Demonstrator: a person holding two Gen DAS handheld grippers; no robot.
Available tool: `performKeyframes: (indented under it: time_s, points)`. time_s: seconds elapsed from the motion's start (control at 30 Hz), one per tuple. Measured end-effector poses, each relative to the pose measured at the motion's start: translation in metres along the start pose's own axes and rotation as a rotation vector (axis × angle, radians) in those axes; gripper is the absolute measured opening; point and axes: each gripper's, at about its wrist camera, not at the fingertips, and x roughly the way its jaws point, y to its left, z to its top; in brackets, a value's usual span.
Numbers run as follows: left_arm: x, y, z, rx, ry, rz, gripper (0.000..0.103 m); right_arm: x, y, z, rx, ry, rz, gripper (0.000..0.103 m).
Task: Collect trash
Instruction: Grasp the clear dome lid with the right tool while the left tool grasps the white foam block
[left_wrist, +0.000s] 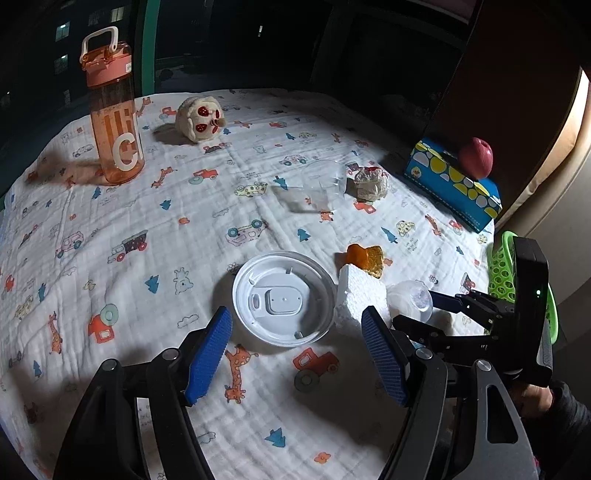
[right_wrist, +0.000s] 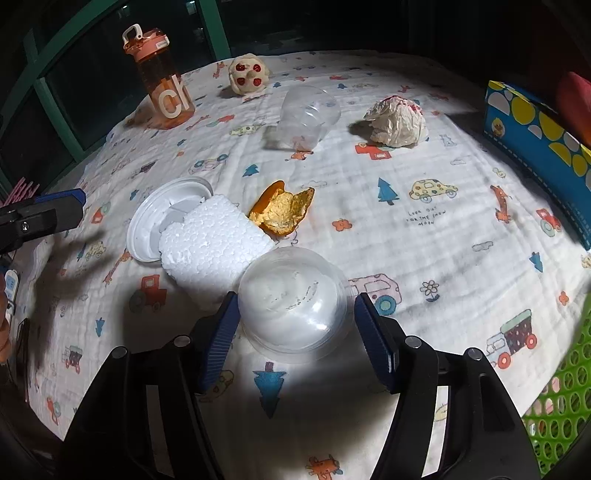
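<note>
dark window behind; printed cloth with cars and giraffes covers the table, lit from the near side.

right gripper: pointing down at the cloth, jaws straddling a clear plastic dome lid lying on the cloth directly ahead of it. left pad looks to be at the lid's rim, right pad stands a sliver off it; no firm squeeze visible, so i read it as not yet gripping. lid is round, no long axis to line up with.

left gripper: jaws spread, nothing between them, hovering above a white round lid that sits just ahead of its fingertips, inside face up. released.

other trash, relative to the right gripper: foam block ahead and to the left, touching or nearly touching the dome lid, leaning over the white lid's edge. orange peel just beyond the foam. clear cup on its side and a crumpled wrapper well ahead, far side.

green basket at the right gripper's right, close by; likely the bin. judgement: the right hand is the nearer one to both dome lid and basket. closing risks nudging the foam.

orange bottle, toy, blue box look like keepers.
</note>
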Motion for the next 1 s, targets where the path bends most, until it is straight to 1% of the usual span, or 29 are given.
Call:
performKeyframes:
  time_s: [0.1, 0.13, 0.17, 0.23, 0.27, 0.4, 0.5, 0.53, 0.63, 0.77, 0.87, 1.0]
  points:
    - [0.006, -0.009, -0.004, 0.035, 0.016, -0.007, 0.07, -0.004, -0.002, 0.0, 0.006, -0.008, 0.0, 0.063]
    - [0.009, -0.014, -0.006, 0.054, 0.024, -0.008, 0.07, -0.006, -0.003, -0.001, 0.008, -0.013, -0.001, 0.06]
    - [0.011, -0.018, -0.007, 0.069, 0.029, -0.006, 0.073, -0.009, -0.005, 0.0, 0.012, -0.016, 0.004, 0.056]
    - [0.016, -0.028, -0.01, 0.105, 0.034, 0.002, 0.078, -0.015, -0.009, 0.0, 0.026, -0.027, 0.008, 0.057]
    - [0.018, -0.031, -0.011, 0.118, 0.034, 0.006, 0.079, -0.018, -0.011, 0.001, 0.03, -0.029, 0.009, 0.056]
    - [0.03, -0.043, -0.014, 0.138, 0.053, -0.007, 0.079, -0.027, -0.019, 0.0, 0.044, -0.042, 0.006, 0.056]
    - [0.039, -0.053, -0.016, 0.172, 0.065, -0.002, 0.079, -0.035, -0.026, -0.001, 0.062, -0.056, 0.01, 0.056]
    - [0.042, -0.058, -0.016, 0.191, 0.067, 0.006, 0.079, -0.039, -0.028, -0.002, 0.068, -0.062, 0.01, 0.056]
    - [0.053, -0.069, -0.016, 0.248, 0.073, 0.047, 0.084, -0.05, -0.036, -0.003, 0.086, -0.08, 0.006, 0.056]
    - [0.068, -0.079, -0.014, 0.284, 0.09, 0.072, 0.09, -0.067, -0.047, -0.007, 0.117, -0.101, 0.009, 0.056]
    - [0.079, -0.085, -0.013, 0.3, 0.093, 0.112, 0.091, -0.079, -0.054, -0.009, 0.126, -0.118, -0.002, 0.056]
    - [0.091, -0.086, -0.01, 0.293, 0.096, 0.152, 0.091, -0.094, -0.063, -0.012, 0.136, -0.135, -0.019, 0.056]
